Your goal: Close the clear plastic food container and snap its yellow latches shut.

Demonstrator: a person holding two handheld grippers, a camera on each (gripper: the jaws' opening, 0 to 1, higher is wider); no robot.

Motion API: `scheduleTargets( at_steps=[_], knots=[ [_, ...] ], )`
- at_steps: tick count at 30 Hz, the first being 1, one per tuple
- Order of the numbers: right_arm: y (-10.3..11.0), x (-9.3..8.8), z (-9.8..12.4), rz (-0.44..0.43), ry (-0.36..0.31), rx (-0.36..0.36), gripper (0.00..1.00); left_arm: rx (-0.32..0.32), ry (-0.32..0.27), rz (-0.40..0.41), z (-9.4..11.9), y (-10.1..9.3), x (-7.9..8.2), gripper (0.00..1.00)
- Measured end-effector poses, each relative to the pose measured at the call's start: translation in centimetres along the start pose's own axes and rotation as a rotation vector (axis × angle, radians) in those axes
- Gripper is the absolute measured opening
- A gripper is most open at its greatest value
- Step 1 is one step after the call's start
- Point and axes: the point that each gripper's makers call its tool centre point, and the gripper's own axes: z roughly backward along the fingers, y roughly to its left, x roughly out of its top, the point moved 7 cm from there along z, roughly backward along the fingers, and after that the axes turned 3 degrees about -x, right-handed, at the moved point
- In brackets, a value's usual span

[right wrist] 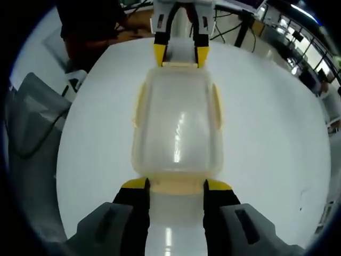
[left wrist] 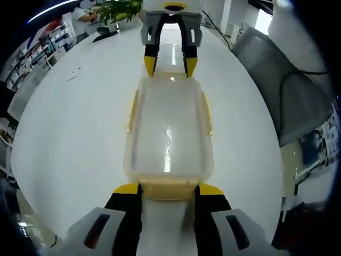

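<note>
Container (left wrist: 169,130): clear, lid on, lay on white table (left wrist: 80,138) between my two tongs | Left gripper (left wrist: 168,191): jaws spread wide, yellow tips straddling near-end yellow latch (left wrist: 168,188), touching it | Right gripper (right wrist: 176,186): jaws likewise spread, tips flanking opposite end latch (right wrist: 176,185) | Side latches (left wrist: 206,113): lay against container walls | Neither tong clamped shut.

Round white table (left wrist: 80,133); potted green plant (left wrist: 120,8) at its far edge, grey chair (left wrist: 290,90) beside, cluttered desks beyond.
</note>
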Motion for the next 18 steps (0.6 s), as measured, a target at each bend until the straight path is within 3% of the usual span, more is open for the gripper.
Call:
scheduleTargets(
  at_steps=[10,18],
  knots=[
    [0.9,1.0,3.2,0.047,-0.009,-0.009,0.35,0.001,-0.030,0.019,3.3,-1.5,1.6,0.32],
    [1.5,1.1,5.4,0.052,-0.021,-0.019,0.35,0.014,-0.010,-0.001,4.8,-2.4,3.4,0.32]
  ],
)
